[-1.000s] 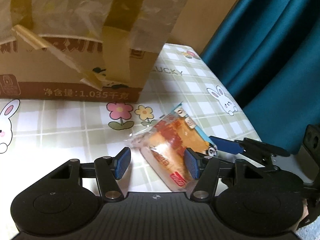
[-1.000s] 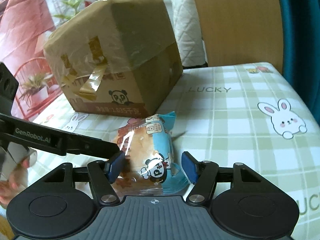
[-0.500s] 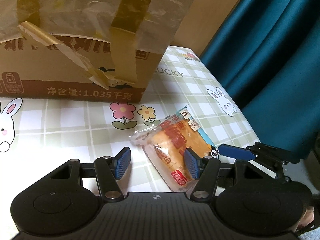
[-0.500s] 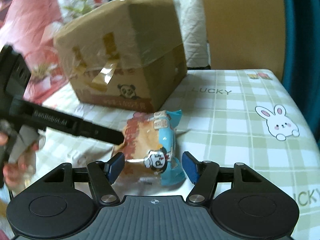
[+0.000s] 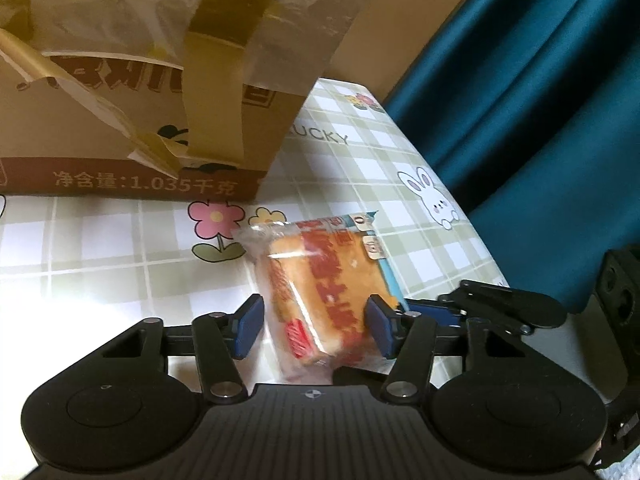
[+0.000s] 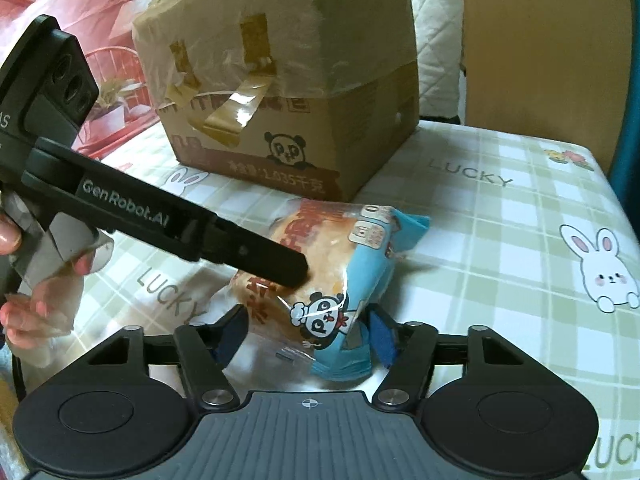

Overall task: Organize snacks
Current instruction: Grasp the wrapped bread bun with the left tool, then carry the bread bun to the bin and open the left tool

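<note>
**Two hand-held grippers straddle one wrapped snack cake on a checked tablecloth**

On the table, a single snack packet [image 5: 324, 292] lies on a green-and-white checked tablecloth [image 5: 100, 240] printed with rabbits, flowers and the word LUCKY. The packet is clear film over an orange-brown cake, with red lettering, a cartoon panda and a light blue end.

From the left wrist camera, the left gripper [image 5: 314, 326] fills the bottom of the frame and the packet runs from centre down towards 6 o'clock, between the two blue pads. Its jaws have just been closing and now stand fairly narrow around the packet. The pad at 4 o'clock meets the wrapper, while the pad at 8 o'clock is just beside the film and does not visibly press it. A taped cardboard box [image 5: 120, 120], part-covered in thin plastic, fills 10 to 12 o'clock. A teal curtain [image 5: 540, 100] hangs at 2 o'clock.

From the right wrist camera, the right gripper [image 6: 306, 336] also straddles the snack packet [image 6: 332, 264], at its blue end. Its jaws stand about halfway. The 4 o'clock pad sits partly behind the blue film, and whether it presses cannot be told. The 8 o'clock pad is just clear. One black finger [image 6: 280, 266] of the left gripper reaches in from 9 o'clock and rests against the packet. A person's hand [image 6: 24, 280] grips that tool at the frame's left edge. The box stands at 12 o'clock.
</note>
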The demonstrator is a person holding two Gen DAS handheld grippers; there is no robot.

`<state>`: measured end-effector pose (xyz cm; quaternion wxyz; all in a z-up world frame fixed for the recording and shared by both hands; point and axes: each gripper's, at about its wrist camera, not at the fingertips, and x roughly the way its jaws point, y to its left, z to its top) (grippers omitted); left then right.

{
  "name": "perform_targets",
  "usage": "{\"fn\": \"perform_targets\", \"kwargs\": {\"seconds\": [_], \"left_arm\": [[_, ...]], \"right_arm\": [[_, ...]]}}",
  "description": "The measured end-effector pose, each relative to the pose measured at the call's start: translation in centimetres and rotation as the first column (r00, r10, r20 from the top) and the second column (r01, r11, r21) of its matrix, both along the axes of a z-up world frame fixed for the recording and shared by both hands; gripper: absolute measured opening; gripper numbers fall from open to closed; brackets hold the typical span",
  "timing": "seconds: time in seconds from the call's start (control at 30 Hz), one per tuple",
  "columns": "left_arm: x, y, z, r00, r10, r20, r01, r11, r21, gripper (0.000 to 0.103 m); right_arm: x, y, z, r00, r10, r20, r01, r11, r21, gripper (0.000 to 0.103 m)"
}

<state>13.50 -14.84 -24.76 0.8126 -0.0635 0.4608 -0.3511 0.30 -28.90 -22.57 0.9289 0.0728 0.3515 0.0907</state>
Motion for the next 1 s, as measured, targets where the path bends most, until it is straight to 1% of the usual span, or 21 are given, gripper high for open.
{"fn": "perform_targets", "kwargs": {"seconds": [0.23,0.37,0.5,0.83,0.93,1.0], "left_arm": [[-0.3,1.2,0.3,1.0,0.014,0.0,-0.014,1.0,-0.003,0.052],[-0.9,2.1,0.7,1.0,0.026,0.002,-0.026,1.0,0.004,0.052],[-1.5,3.5,1.2,0.999,0.039,0.011,-0.039,0.999,-0.011,0.052],[-2.3,5.9,3.4,0.996,0.066,0.056,-0.062,0.996,-0.064,0.052],[-2.7,6.5,4.6,0.994,0.065,0.085,-0.058,0.995,-0.084,0.052],[-3.0,6.9,5.8,0.991,0.064,0.12,-0.052,0.994,-0.101,0.052]], "right_arm": [[0.4,1.1,0.2,1.0,0.006,-0.005,-0.006,1.0,0.0,0.053],[0.3,2.4,0.7,1.0,0.017,-0.006,-0.017,1.0,-0.02,0.052],[0.2,3.6,1.3,1.0,0.023,0.009,-0.023,0.999,-0.037,0.051],[0.2,6.3,3.8,0.998,0.041,0.057,-0.033,0.991,-0.129,0.05],[-0.1,6.9,5.0,0.996,0.038,0.086,-0.024,0.987,-0.158,0.05],[-0.4,7.1,6.1,0.993,0.034,0.11,-0.016,0.986,-0.166,0.05]]}}
